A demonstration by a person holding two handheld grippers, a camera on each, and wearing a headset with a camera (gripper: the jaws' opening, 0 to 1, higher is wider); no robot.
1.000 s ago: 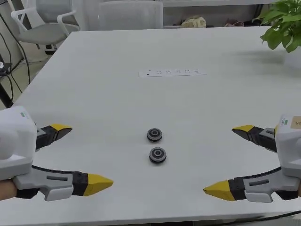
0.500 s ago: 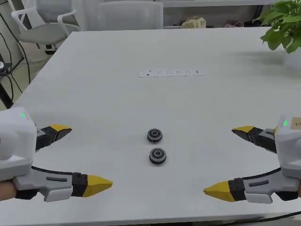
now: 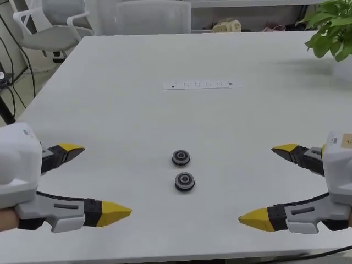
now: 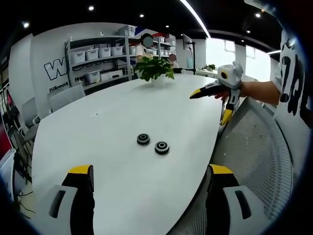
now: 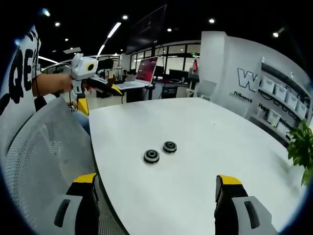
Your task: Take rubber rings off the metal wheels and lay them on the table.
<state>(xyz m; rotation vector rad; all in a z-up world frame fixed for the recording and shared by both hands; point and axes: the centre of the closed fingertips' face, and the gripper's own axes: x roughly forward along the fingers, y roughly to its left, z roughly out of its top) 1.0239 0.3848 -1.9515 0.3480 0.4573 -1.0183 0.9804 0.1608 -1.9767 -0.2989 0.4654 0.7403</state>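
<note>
Two small metal wheels with black rubber rings lie flat on the white table, one point(image 3: 181, 158) just behind the other point(image 3: 184, 181). They also show in the left gripper view point(image 4: 143, 139) point(image 4: 162, 147) and the right gripper view point(image 5: 169, 147) point(image 5: 151, 156). My left gripper point(image 3: 96, 180) is held open at the near left of the table, well left of the wheels. My right gripper point(image 3: 269, 184) is held open at the near right, about as far from them. Nothing sits between either pair of yellow-tipped jaws.
A white power strip point(image 3: 201, 84) lies flat on the table beyond the wheels. A potted plant point(image 3: 330, 30) stands at the far right corner. Office chairs point(image 3: 52, 25) stand behind the far edge. The table's near edge runs just below the grippers.
</note>
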